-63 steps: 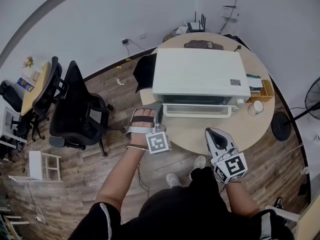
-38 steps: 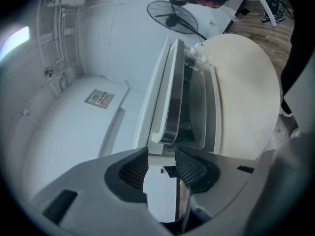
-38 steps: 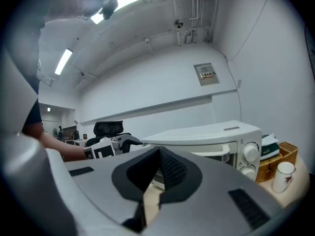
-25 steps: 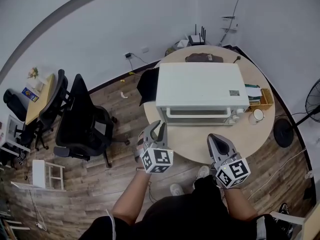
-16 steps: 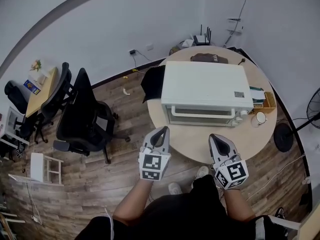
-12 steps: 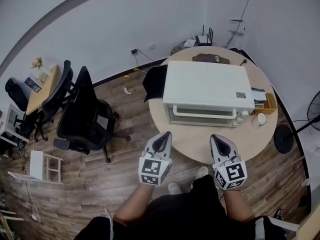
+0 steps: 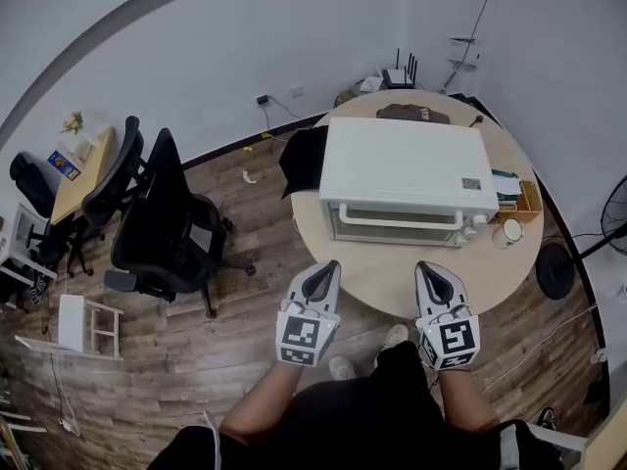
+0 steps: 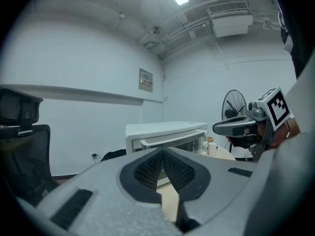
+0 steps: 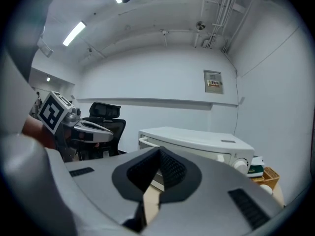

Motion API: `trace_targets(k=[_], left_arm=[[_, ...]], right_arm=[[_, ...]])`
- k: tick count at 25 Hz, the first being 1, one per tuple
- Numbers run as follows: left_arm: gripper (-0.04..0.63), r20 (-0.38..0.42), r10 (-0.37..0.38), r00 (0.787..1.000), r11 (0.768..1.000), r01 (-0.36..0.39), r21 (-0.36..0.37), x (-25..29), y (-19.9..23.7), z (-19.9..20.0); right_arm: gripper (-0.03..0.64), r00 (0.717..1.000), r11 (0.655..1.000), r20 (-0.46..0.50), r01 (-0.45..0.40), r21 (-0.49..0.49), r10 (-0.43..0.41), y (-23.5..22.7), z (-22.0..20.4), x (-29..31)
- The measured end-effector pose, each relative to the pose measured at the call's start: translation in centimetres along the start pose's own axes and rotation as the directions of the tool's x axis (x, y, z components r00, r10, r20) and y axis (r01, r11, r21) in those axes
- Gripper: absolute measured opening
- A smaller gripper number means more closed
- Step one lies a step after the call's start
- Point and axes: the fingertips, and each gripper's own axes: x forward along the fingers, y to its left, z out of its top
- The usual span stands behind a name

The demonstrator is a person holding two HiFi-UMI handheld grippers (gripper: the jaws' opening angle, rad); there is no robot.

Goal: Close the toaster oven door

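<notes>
The white toaster oven (image 7: 402,169) stands on the round wooden table (image 7: 392,274), its glass door (image 7: 397,225) upright against the body and the bar handle (image 7: 397,219) across the top. My left gripper (image 7: 323,270) hovers at the table's near edge, shut and empty, well short of the door. My right gripper (image 7: 432,271) hangs beside it, also shut on nothing. In the left gripper view the oven (image 8: 165,134) lies ahead beyond the closed left gripper (image 8: 162,154), with the right gripper (image 8: 236,127) off to the side. The right gripper view shows the oven (image 9: 197,141) past the shut right gripper (image 9: 158,154).
A white mug (image 7: 506,231) and a wooden tray of books (image 7: 519,199) sit right of the oven. A black bag (image 7: 302,157) hangs off the table's left side. Black office chairs (image 7: 162,223) stand on the wood floor to the left; a fan (image 7: 617,213) is at the far right.
The oven door went from hanging ajar to upright and shut. My left gripper pulled back from the oven's left front to the table edge and its jaws shut. The right gripper barely moved.
</notes>
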Motion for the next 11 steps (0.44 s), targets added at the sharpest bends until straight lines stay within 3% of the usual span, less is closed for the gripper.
trace_targets(k=[11], left_arm=[[0.008, -0.004, -0.004, 1.0, 1.0, 0.004, -0.01, -0.43, -0.19, -0.24]], right_arm=[[-0.003, 1.0, 1.0, -0.008, 0.014, -0.001, -0.014, 0.17, -0.04, 0.02]])
